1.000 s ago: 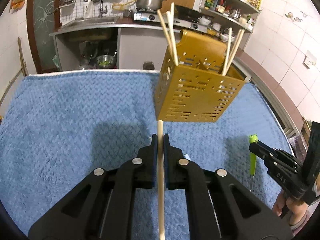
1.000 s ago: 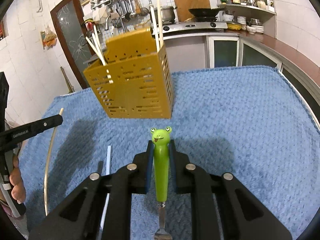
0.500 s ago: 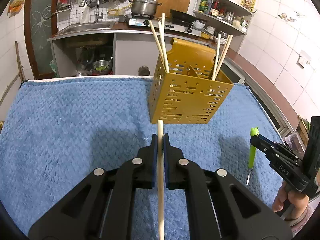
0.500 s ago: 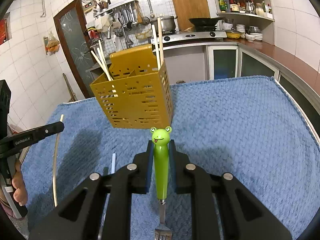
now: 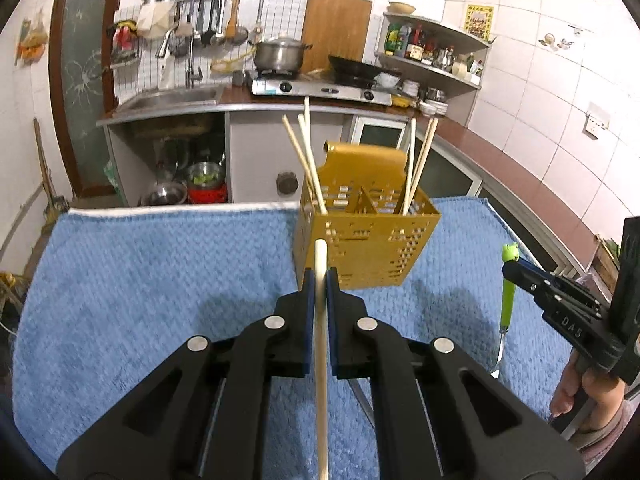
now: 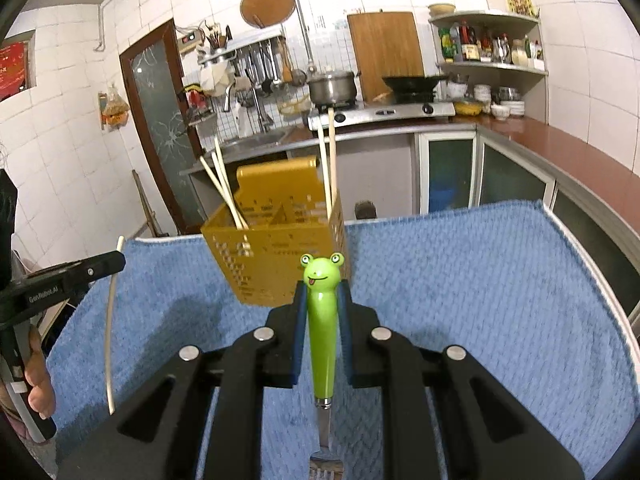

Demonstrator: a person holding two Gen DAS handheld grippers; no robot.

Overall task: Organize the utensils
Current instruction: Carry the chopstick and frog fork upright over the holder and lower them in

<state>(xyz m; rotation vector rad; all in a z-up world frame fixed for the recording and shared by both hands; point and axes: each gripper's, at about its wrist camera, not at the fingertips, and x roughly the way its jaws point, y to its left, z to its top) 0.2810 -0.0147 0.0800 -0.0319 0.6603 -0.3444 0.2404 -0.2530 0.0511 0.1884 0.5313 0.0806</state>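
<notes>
A mustard perforated utensil holder [image 5: 366, 240] [image 6: 276, 256] stands on the blue towel with chopsticks [image 5: 308, 164] leaning in its left and right compartments. My left gripper [image 5: 319, 276] is shut on a pale wooden chopstick [image 5: 321, 360], held upright above the towel in front of the holder. My right gripper [image 6: 322, 292] is shut on a fork with a green frog handle [image 6: 323, 320], tines toward the camera. Each gripper shows in the other's view: the right gripper [image 5: 510, 270] at the right edge, the left gripper [image 6: 118, 262] at the left edge.
The blue towel [image 5: 140, 288] [image 6: 460, 280] covers the table. Behind it run a kitchen counter with a sink [image 5: 172, 98], a stove with a pot [image 5: 280, 54], and corner shelves [image 6: 488, 64]. A person's hand [image 5: 576, 396] holds the right gripper's handle.
Both grippers have risen with the chopstick and fork still held; the holder now sits lower and smaller in both views, and more of the kitchen wall shows.
</notes>
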